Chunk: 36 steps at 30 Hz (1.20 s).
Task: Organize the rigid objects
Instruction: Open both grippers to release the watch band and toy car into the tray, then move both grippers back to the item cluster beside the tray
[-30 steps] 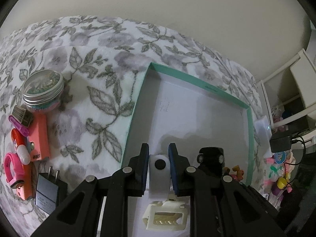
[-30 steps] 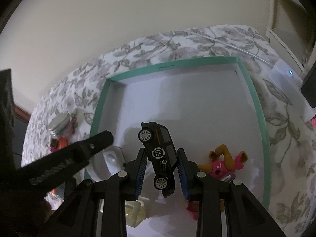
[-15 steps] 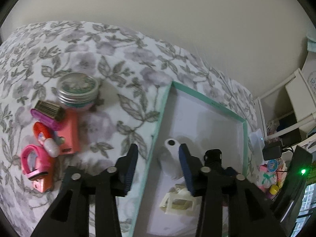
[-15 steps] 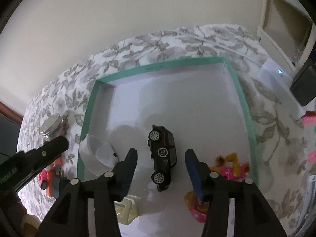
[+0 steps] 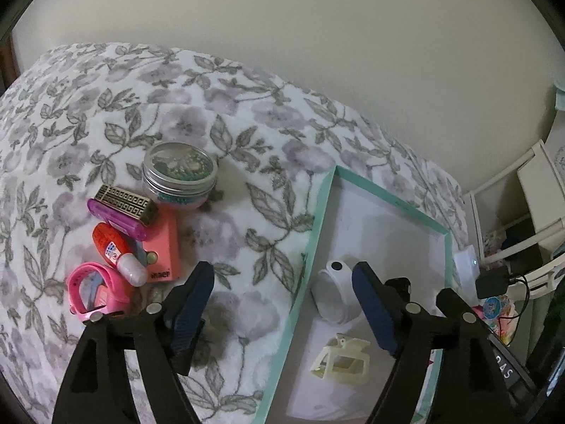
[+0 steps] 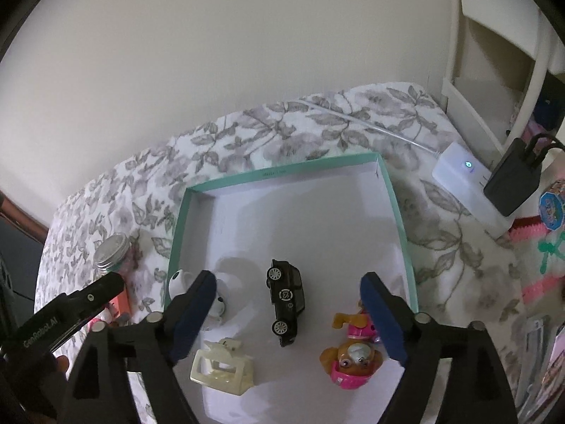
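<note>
Inside teal-rimmed box, on bed: black toy car mid-floor; white round gadget by left wall; cream hair clip nearer. Left gripper, right gripper: jaws opening, pressing nothing.

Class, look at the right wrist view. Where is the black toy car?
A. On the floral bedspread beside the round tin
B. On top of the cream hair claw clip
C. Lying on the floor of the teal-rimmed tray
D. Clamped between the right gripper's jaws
C: the black toy car lies on the white floor of the teal-rimmed tray, between the opening jaws of the right gripper but untouched.
</note>
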Each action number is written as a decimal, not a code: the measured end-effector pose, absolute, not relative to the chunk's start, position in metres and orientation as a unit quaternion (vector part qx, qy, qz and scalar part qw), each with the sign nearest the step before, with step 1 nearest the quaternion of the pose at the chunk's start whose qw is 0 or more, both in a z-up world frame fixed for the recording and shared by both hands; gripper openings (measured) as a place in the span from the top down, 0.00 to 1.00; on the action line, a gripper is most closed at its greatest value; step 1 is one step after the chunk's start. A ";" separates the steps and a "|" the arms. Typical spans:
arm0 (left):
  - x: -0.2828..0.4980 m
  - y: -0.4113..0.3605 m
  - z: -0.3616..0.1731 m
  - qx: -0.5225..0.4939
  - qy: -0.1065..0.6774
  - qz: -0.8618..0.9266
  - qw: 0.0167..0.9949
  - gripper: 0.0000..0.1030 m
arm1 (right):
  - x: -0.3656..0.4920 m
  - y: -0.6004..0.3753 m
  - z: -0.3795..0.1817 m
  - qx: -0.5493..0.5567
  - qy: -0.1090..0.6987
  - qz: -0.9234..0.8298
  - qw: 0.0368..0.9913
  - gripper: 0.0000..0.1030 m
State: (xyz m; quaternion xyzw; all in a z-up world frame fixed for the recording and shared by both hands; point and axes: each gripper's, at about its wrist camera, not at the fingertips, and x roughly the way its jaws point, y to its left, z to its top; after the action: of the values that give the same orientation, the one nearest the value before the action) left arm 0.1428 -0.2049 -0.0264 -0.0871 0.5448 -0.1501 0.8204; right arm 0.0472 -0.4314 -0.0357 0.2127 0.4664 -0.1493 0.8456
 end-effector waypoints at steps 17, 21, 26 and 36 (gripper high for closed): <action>0.151 -0.176 -0.008 -0.091 0.505 -0.108 0.852 0.01 | 0.056 -0.414 -0.031 0.162 0.467 -0.160 0.855 0.00; 0.156 -0.149 0.012 -0.107 0.480 -0.093 0.866 0.00 | 0.062 -0.397 -0.026 0.142 0.465 -0.151 0.861 0.00; 0.158 -0.109 0.036 -0.118 0.450 -0.055 0.884 0.00 | 0.075 -0.363 -0.018 0.117 0.464 -0.115 0.870 0.00; 0.160 -0.054 0.034 -0.120 0.481 -0.008 0.868 0.00 | 0.103 -0.277 -0.023 0.071 0.486 -0.028 0.870 0.00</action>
State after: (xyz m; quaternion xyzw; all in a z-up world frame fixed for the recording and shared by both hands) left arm 0.1605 -0.0544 0.0341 -0.1199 0.4815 -0.0083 0.8682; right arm 0.1030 -0.2771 -0.0235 0.0712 0.4863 -0.0280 0.8704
